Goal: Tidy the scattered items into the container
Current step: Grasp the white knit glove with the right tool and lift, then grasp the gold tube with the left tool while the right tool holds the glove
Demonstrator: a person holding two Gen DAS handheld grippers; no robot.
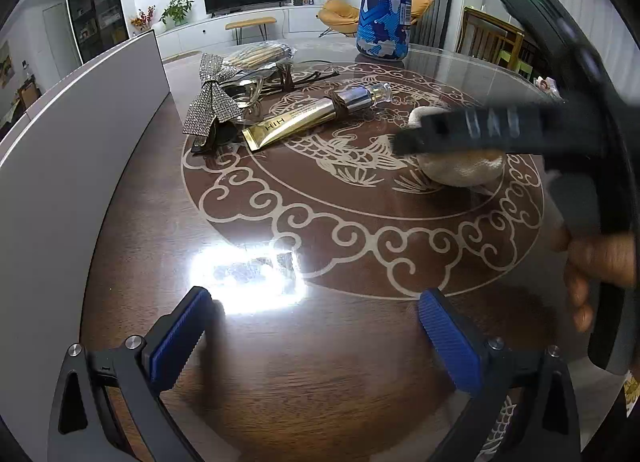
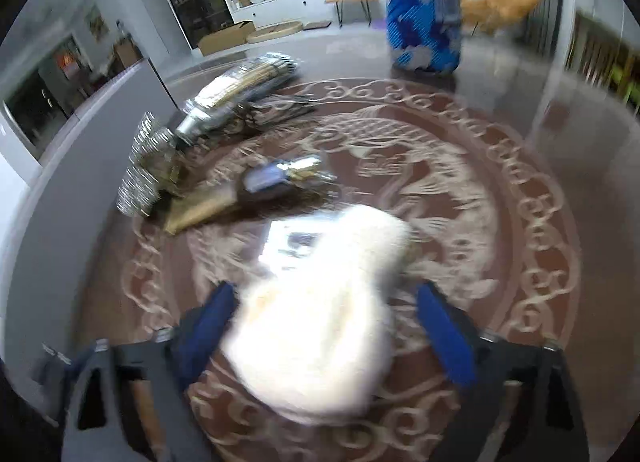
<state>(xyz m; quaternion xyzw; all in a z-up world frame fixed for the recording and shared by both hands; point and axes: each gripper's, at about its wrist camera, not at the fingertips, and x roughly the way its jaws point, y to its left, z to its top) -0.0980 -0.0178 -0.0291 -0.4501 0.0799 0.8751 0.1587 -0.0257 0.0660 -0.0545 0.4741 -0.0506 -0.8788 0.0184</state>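
White pouch (image 2: 320,326) apparently between open right gripper (image 2: 328,326).

The table (image 1: 360,342) was dark brown wood, inlaid with a cream fish and cloud-scroll ring. The grey container (image 1: 80,161) had a white rim. A silver rhinestone bow (image 1: 212,101) lay by a gold tube (image 1: 288,123). The pouch (image 2: 320,326) was cream-white. Both grippers' pads (image 1: 180,338) were blue. The tall canister (image 1: 384,1) was blue with white clouds.

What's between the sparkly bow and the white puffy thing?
The gold tube lies between the sparkly bow and the white puff, seen best in the left wrist view.
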